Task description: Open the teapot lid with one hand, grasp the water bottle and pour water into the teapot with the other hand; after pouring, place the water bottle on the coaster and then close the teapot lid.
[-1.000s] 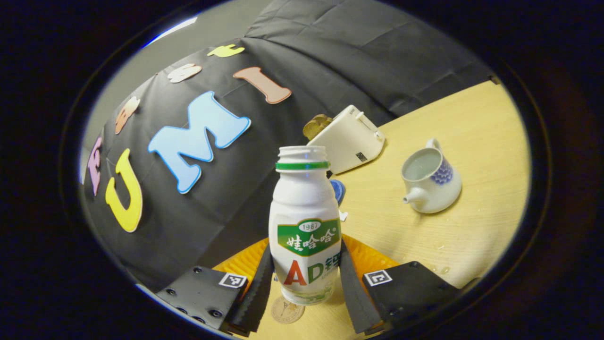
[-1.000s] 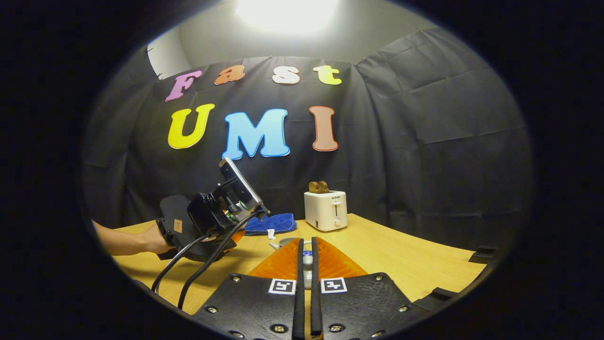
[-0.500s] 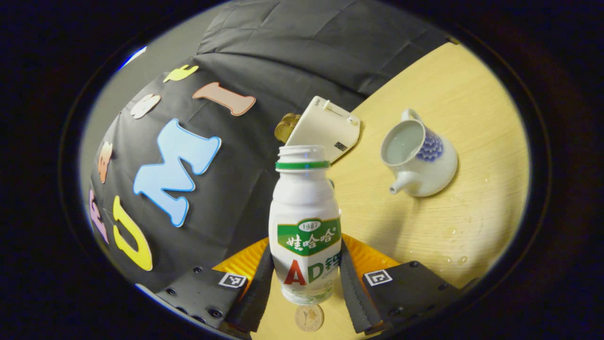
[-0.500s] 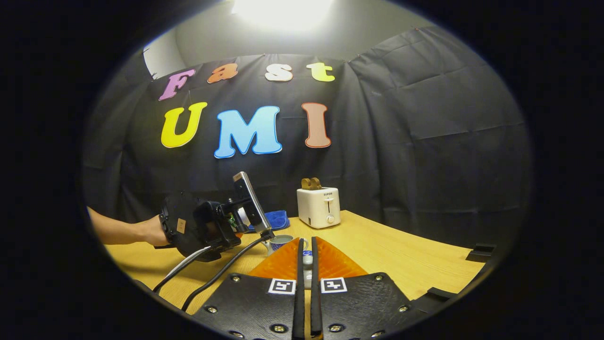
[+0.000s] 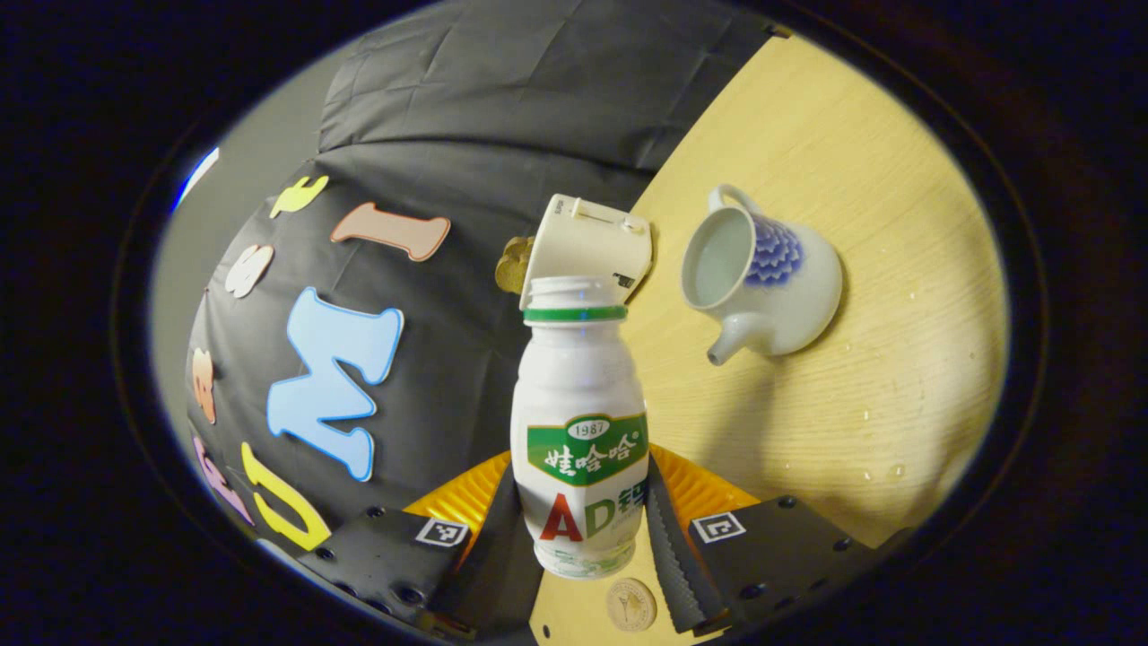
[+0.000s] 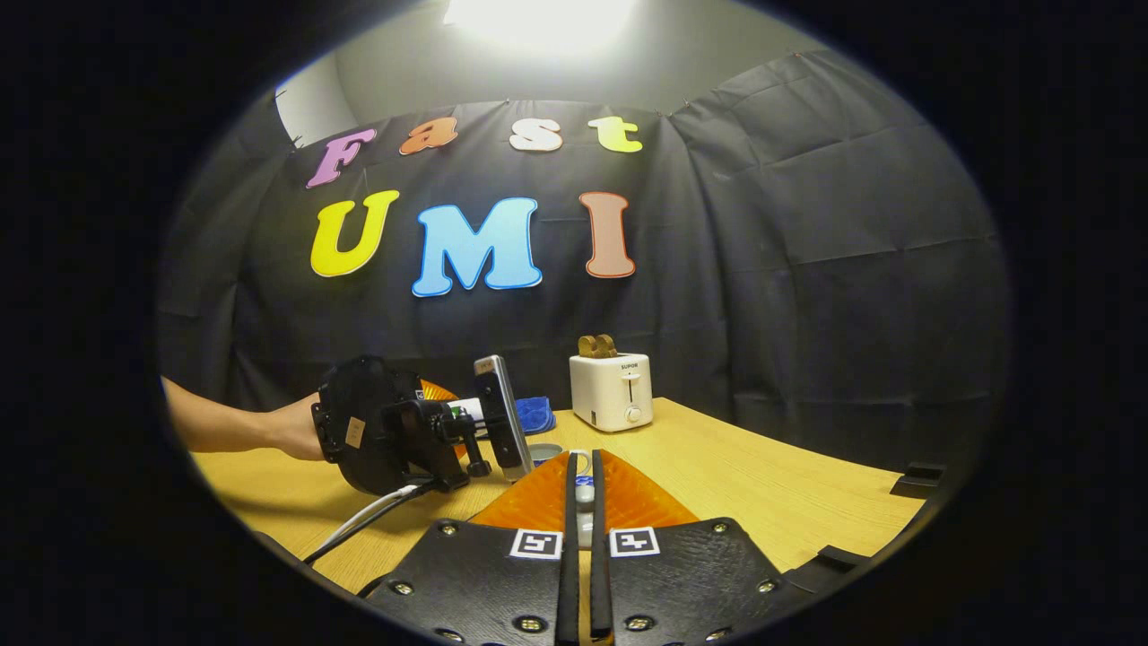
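a: left gripper view first. what is the left gripper (image 5: 583,538) doing?
b: both fingers press on the lower part of a white bottle (image 5: 579,422) with no cap on. the whole scene is tipped over in this view.
a: and the teapot (image 5: 762,278)?
b: on the table (image 5: 861,296), apart from the bottle, mouth uncovered, spout pointing roughly toward the bottle. a few drops lie on the wood beside it.
a: anything else there?
b: a white toaster (image 5: 587,247) shows behind the bottle's mouth, by the table's back edge. a small round coaster (image 5: 630,605) shows just under the bottle's base.
a: now the right gripper view.
b: the right gripper (image 6: 582,489) has its fingers drawn nearly together on something small and pale, the lid (image 6: 584,493) i think, though i can't be sure.
a: and farther off?
b: a hand (image 6: 291,431) holds the left gripper (image 6: 413,431) over the table (image 6: 762,484), with the bottle (image 6: 466,411) lying nearly level in it. the teapot's rim (image 6: 543,451) peeks out just below. the toaster (image 6: 613,390) and a blue cloth (image 6: 536,414) sit by the back edge.
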A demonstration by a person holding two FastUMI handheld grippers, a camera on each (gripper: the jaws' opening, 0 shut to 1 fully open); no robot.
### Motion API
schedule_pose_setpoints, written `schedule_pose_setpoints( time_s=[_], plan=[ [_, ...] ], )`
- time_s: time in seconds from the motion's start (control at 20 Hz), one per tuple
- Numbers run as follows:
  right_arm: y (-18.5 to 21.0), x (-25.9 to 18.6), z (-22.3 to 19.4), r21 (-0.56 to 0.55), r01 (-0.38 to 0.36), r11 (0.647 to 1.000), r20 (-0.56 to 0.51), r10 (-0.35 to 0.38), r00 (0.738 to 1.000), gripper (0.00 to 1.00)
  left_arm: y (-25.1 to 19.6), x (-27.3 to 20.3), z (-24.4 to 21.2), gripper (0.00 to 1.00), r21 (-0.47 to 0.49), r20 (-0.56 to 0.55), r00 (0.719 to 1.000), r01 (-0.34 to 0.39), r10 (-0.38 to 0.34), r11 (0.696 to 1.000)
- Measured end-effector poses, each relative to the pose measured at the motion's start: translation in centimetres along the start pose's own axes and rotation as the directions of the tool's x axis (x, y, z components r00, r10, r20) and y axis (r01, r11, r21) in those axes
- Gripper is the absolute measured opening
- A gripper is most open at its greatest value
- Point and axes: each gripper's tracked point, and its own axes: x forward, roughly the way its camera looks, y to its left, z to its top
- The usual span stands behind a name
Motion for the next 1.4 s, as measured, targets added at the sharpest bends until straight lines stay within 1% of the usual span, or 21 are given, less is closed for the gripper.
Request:
schedule_pose_setpoints(
  time_s=[0.1,0.2,0.25,0.4,0.6,0.75,0.8,0.85,1.0,1.1,1.4],
  plan=[
    [-0.1,-0.1,0.1,0.0,0.004,1.0,0.004,-0.004,1.0,0.05,0.1,0.1,0.3,0.8,0.047,0.005,1.0,-0.008,0.008,0.999],
    [0.0,-0.1,0.2,-0.001,0.004,1.0,0.008,-0.004,1.0,0.05,0.0,0.3,0.4,0.81,0.068,0.005,1.0,0.0,0.0,0.998],
    [0.0,-0.2,0.2,-0.003,0.003,1.0,0.01,-0.003,1.0,0.05,0.1,0.4,0.5,0.7,0.09,0.006,1.0,-0.003,0.002,0.996],
    [0.1,-0.2,0.1,-0.015,-0.001,1.0,0.005,0.001,1.0,0.05,0.7,0.1,0.7,0.8,0.155,0.009,1.0,-0.016,0.015,0.988],
    [0.2,-0.2,0.2,-0.015,-0.003,1.0,0.009,0.003,1.0,0.05,1.3,0.2,0.7,0.8,0.251,0.009,1.0,-0.018,0.016,0.968],
    [0.3,-0.2,0.2,-0.018,-0.002,1.0,0.009,0.002,1.0,0.05,1.4,0.2,0.8,0.81,0.302,0.012,1.0,-0.012,0.009,0.953],
    [0.3,-0.2,0.1,-0.017,-0.002,1.0,0.007,0.002,1.0,0.05,1.5,0.3,0.8,0.76,0.314,0.011,1.0,-0.009,0.006,0.949],
    [0.3,-0.3,0.1,-0.016,-0.002,1.0,0.006,0.002,1.0,0.05,1.6,0.3,0.8,0.75,0.33,0.009,1.0,-0.006,0.004,0.944],
    [0.2,-0.2,0.3,-0.02,0.0,1.0,0.01,0.0,1.0,0.05,2.0,0.2,0.8,0.78,0.398,0.01,1.0,-0.017,0.014,0.917],
    [0.2,-0.3,0.2,-0.019,0.001,1.0,0.01,-0.001,1.0,0.05,1.8,0.3,0.9,0.8,0.419,0.011,1.0,-0.013,0.009,0.908],
    [0.1,-0.4,0.3,-0.02,0.004,1.0,0.009,-0.004,1.0,0.05,2.4,0.4,1.1,0.8,0.467,0.019,1.0,-0.027,0.02,0.884]
  ],
)
